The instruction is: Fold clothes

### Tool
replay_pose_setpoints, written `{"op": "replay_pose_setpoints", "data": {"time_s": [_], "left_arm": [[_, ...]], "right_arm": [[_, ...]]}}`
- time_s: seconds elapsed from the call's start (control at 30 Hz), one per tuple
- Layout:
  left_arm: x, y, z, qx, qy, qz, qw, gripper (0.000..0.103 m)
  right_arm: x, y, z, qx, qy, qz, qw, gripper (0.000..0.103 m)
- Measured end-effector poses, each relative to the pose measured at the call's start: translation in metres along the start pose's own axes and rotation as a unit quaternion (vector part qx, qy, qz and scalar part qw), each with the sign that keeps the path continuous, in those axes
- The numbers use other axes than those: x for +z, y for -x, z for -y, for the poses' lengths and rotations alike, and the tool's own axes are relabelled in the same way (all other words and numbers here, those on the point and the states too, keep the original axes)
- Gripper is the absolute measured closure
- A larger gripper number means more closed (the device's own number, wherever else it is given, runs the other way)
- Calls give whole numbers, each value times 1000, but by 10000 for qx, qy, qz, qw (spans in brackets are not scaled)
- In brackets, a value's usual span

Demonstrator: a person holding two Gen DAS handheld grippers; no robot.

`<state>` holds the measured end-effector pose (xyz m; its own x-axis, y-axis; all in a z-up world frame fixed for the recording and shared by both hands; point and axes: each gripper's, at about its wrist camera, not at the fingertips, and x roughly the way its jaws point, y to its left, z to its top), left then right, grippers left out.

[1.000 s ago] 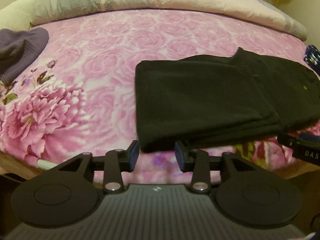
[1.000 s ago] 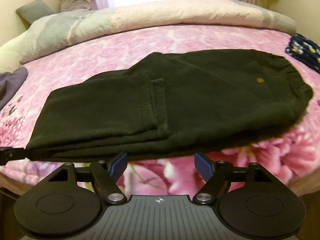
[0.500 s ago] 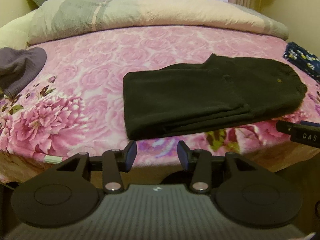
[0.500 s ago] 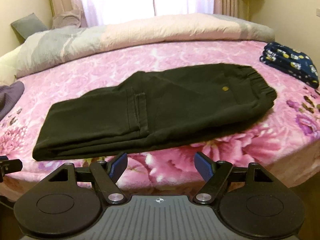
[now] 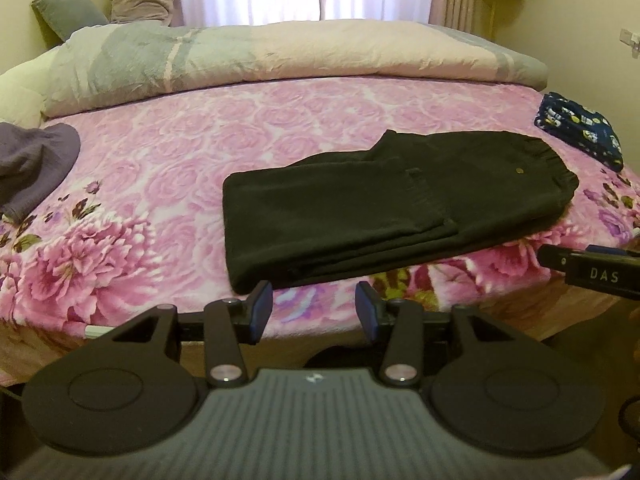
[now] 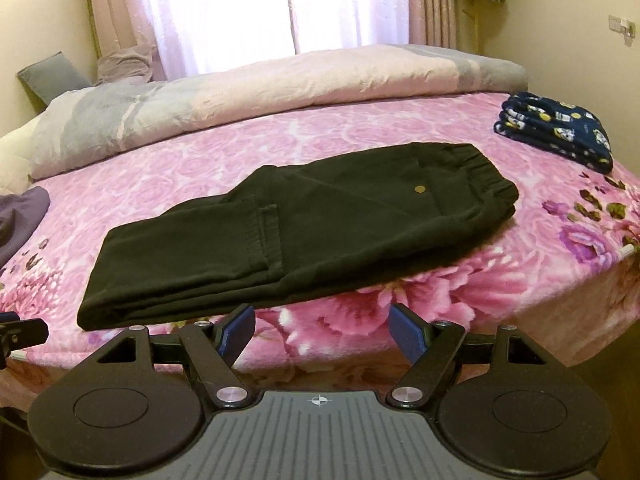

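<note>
Black trousers point(image 5: 380, 208), folded, on bed point(image 5: 168, 168) near edge. Left claw point(image 5: 314, 310) apart, empty; right claw point(image 6: 322, 330) apart, empty.

Black trousers point(image 5: 384, 208) point(image 6: 304, 232) folded in half, lying flat near bed's front edge; elastic waistband to the right, small brass button visible on top.
</note>
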<state>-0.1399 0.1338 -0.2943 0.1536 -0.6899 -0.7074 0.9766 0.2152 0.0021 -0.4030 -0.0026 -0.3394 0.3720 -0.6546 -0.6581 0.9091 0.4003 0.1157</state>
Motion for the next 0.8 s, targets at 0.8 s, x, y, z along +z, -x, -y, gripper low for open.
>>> {"op": "replay_pose_setpoints", "data": {"time_s": [0.8], "left_arm": [[17,-54,-26,-421,488,-157,9978,68]], "right_arm": [[11,-60,75,295,-1165,-291,9923,26]]}}
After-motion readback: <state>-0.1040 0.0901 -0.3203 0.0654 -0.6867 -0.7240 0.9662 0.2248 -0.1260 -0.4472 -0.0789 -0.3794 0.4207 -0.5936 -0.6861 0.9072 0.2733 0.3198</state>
